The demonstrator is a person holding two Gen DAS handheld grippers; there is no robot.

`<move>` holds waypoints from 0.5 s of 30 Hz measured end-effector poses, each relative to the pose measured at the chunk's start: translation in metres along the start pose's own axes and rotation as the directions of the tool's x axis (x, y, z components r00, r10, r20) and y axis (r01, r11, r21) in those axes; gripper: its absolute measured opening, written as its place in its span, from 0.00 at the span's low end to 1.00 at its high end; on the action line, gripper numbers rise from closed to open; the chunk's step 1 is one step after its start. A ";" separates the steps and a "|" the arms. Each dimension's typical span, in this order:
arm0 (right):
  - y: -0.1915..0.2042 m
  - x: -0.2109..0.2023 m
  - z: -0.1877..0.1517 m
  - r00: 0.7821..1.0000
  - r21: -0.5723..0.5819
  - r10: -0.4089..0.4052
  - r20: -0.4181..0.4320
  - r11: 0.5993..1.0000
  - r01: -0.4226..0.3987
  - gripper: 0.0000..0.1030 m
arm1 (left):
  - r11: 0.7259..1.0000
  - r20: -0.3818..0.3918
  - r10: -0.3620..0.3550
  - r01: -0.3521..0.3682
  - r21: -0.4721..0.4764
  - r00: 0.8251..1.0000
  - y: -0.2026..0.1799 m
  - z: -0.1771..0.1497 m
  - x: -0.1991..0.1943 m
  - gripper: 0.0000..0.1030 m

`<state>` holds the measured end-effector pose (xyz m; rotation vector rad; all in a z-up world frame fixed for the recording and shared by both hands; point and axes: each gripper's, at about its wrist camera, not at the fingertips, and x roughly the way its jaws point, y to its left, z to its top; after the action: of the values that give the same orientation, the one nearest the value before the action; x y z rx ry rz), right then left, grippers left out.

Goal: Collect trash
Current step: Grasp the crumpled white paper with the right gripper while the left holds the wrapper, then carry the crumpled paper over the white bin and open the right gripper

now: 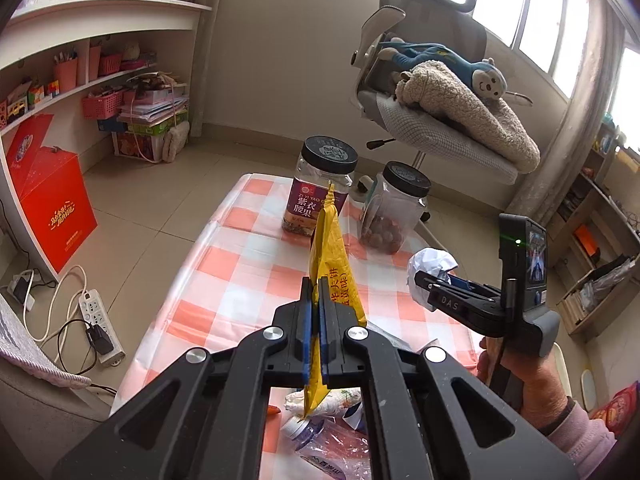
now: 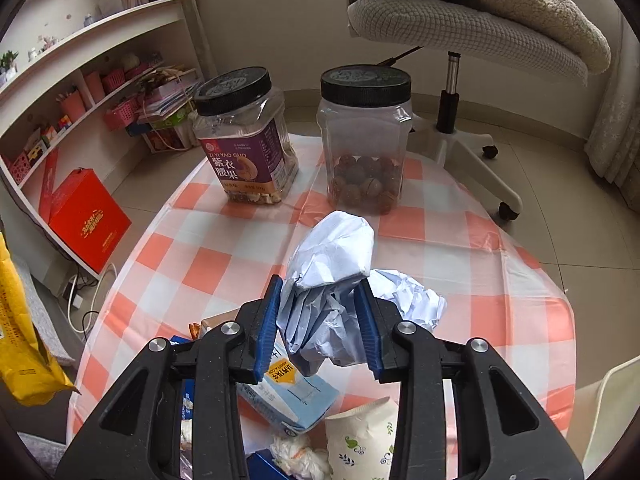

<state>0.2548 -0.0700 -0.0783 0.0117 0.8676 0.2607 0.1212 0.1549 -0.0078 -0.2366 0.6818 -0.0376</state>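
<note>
My left gripper (image 1: 316, 285) is shut on a yellow snack wrapper (image 1: 330, 248), which stands up between the blue pads above the checked table (image 1: 224, 264). The same wrapper (image 2: 20, 340) hangs at the left edge of the right wrist view. My right gripper (image 2: 320, 282) is shut on a crumpled pale-blue paper ball (image 2: 332, 256), held just above the table (image 2: 500, 280). In the left wrist view that right gripper (image 1: 426, 283) shows side-on at the right with the paper ball (image 1: 430, 260) in it. Below the right gripper lie a milk carton (image 2: 292, 392), a paper cup (image 2: 364, 436) and a wad of tissue (image 2: 296, 456).
Two black-lidded clear jars stand at the table's far end, a labelled nut jar (image 2: 244, 136) and a jar of round nuts (image 2: 366, 140). An office chair (image 1: 432, 120) with a blanket and plush toy is beyond. A red box (image 1: 52, 208) and power strip (image 1: 96, 320) sit on the floor at left.
</note>
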 end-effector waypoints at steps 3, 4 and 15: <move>-0.002 -0.024 -0.004 1.000 -0.009 -0.019 0.018 1.000 0.019 0.33 | 1.000 0.006 -0.003 0.003 0.013 1.000 -0.003 -0.002 -0.003 0.03; -0.003 -0.032 -0.005 0.999 -0.007 -0.022 0.024 1.000 0.022 0.34 | 1.000 0.008 -0.005 0.005 0.015 1.000 -0.003 -0.002 -0.005 0.03; -0.019 -0.110 -0.035 0.989 0.040 -0.105 0.103 0.994 0.101 0.34 | 0.999 0.015 -0.035 0.035 0.017 0.999 -0.010 -0.007 -0.012 0.03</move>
<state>0.1643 -0.1168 -0.0208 0.0130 0.7655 0.1466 0.1074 0.1452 -0.0034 -0.2328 0.6622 -0.0747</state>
